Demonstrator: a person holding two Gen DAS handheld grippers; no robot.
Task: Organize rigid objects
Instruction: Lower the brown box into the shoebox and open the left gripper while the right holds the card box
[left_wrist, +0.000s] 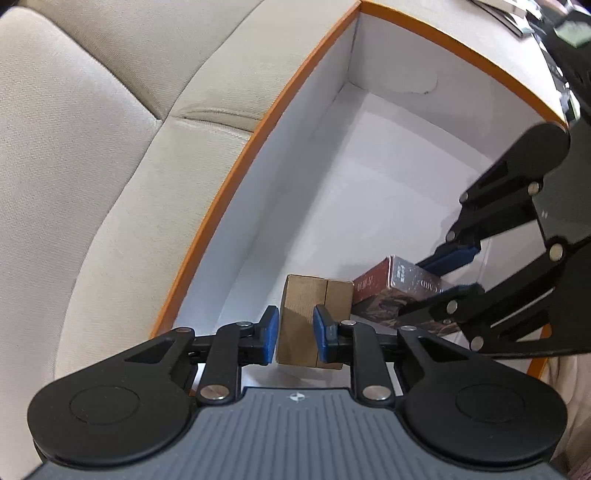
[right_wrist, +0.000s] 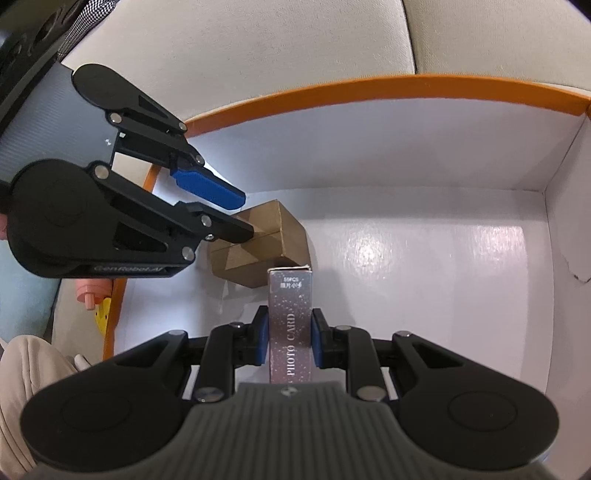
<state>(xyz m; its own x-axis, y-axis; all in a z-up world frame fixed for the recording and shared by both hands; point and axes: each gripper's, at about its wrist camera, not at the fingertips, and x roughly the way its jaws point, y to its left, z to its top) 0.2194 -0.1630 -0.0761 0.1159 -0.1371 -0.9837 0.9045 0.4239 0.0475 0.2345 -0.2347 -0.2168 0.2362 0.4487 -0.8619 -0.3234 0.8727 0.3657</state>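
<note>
A small brown cardboard box (left_wrist: 314, 321) sits in the near corner of a white box with an orange rim (left_wrist: 221, 206). My left gripper (left_wrist: 295, 332) has its blue pads on both sides of the cardboard box, shut on it. My right gripper (right_wrist: 288, 343) is shut on a silvery "PHOTO CARD" box (right_wrist: 290, 325) and holds it inside the white box (right_wrist: 406, 258), just right of the cardboard box (right_wrist: 258, 243). The photo card box (left_wrist: 399, 291) and right gripper (left_wrist: 450, 273) show at the right of the left wrist view; the left gripper (right_wrist: 240, 214) shows in the right.
The white box rests on a beige cushioned sofa (left_wrist: 92, 147). Its floor to the right of the two boxes is bare (right_wrist: 443, 277). Outside its left wall lie a pink object (right_wrist: 90, 291) and a yellow one (right_wrist: 103, 314). Dark items sit beyond the far rim (left_wrist: 554, 29).
</note>
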